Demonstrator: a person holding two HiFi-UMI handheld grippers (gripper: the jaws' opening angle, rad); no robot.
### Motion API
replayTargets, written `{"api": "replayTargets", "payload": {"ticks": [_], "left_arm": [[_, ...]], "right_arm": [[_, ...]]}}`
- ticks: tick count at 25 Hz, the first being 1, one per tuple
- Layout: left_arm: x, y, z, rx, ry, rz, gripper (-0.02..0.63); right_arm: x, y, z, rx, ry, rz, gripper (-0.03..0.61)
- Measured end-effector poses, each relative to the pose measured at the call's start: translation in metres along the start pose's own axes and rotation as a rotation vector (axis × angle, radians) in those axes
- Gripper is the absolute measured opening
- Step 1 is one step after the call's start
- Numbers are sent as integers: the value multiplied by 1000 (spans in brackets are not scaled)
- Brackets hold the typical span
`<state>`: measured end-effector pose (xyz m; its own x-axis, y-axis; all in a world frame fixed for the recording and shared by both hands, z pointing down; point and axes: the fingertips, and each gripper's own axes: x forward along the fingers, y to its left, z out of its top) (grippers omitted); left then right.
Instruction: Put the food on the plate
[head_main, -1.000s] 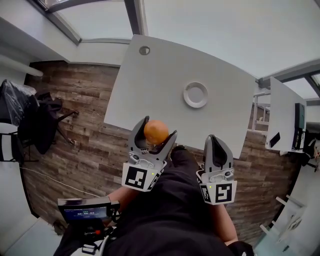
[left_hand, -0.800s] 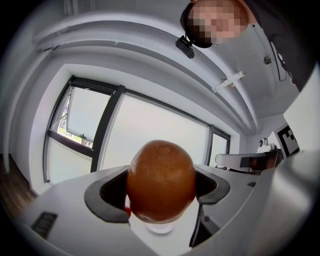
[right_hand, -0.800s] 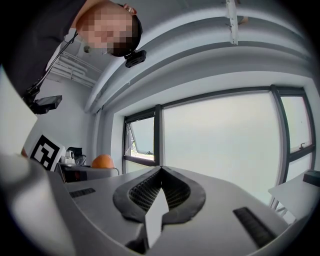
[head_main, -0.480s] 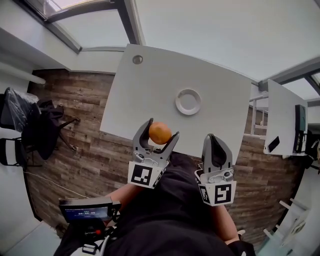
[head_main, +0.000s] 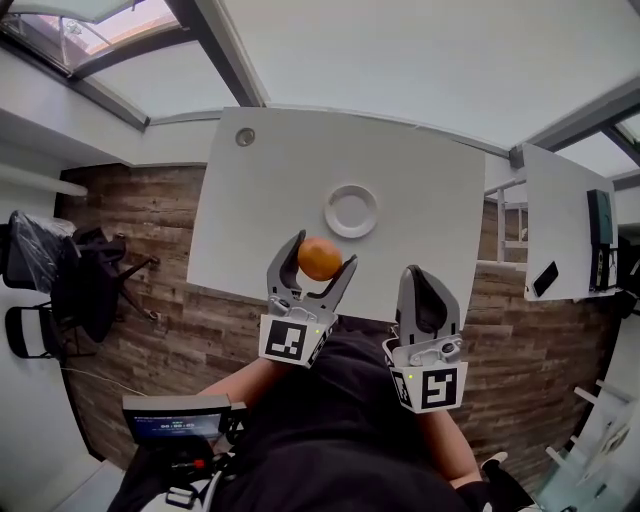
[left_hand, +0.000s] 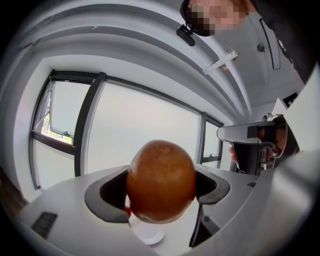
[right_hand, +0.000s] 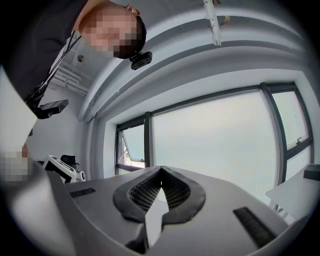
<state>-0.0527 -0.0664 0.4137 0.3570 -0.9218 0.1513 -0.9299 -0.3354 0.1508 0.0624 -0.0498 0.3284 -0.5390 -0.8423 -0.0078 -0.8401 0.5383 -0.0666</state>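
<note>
While a person in dark clothing holds a gripper in each hand, a small white plate (head_main: 351, 211) sits bare near the middle of a white counter (head_main: 260, 200). On the person's side of the plate, near it but not touching, the left gripper (head_main: 320, 254) is clamped on a round orange-brown fruit (head_main: 320, 260). It is probably an orange, though the close view is too distorted to be sure. The fruit is pinched between the two dark jaw pads, over the counter's near edge. Looking along that gripper, the fruit (left_hand: 161, 182) fills the gap between the jaws, and the plate (left_hand: 148, 235) peeks out just beneath it. Further from the plate, to the right of the fruit, the right gripper (head_main: 425, 276) is held level with the counter's near edge. Its jaws are pressed together at the tips with nothing between them (right_hand: 160, 173).
</note>
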Motion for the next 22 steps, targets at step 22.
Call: {"api": "replayTargets", "payload": {"ticks": [22], "left_arm": [[90, 11, -60, -47, 174, 25, 368]], "right_arm": [[20, -29, 7, -26, 46, 72, 6]]}}
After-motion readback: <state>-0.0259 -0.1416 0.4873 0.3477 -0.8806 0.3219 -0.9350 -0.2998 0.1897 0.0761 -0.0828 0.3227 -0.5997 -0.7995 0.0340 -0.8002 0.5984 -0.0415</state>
